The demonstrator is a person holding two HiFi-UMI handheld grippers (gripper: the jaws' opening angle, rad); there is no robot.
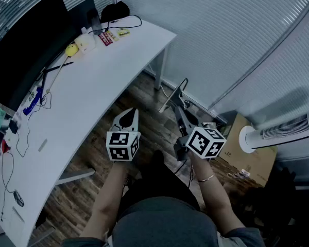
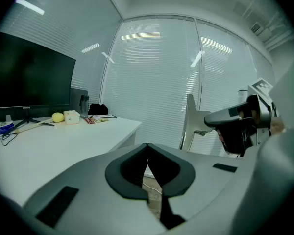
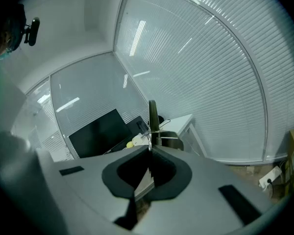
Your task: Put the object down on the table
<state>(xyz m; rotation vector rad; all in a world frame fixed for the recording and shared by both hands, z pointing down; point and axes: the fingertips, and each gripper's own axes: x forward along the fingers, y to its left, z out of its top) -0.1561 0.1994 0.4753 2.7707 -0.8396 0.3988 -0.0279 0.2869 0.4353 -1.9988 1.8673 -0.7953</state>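
Grey plastic jaws of the right gripper (image 1: 181,118) are squeezed tight on a flat metal piece (image 1: 178,91). It looks thin, stiff and smooth. Its long side sticks out past the jaws toward twelve o'clock, over the brown wood floor (image 1: 150,101). The left gripper (image 1: 127,116), at nine o'clock from the right one, has its jaws pressed together on nothing. It is closer to the table (image 1: 108,81), but the right one has the piece. The table is white, smooth and flat, at ten o'clock, so I think the piece must go that way. Far back sit a round yellow thing (image 1: 71,49) and a black screen (image 1: 26,45).
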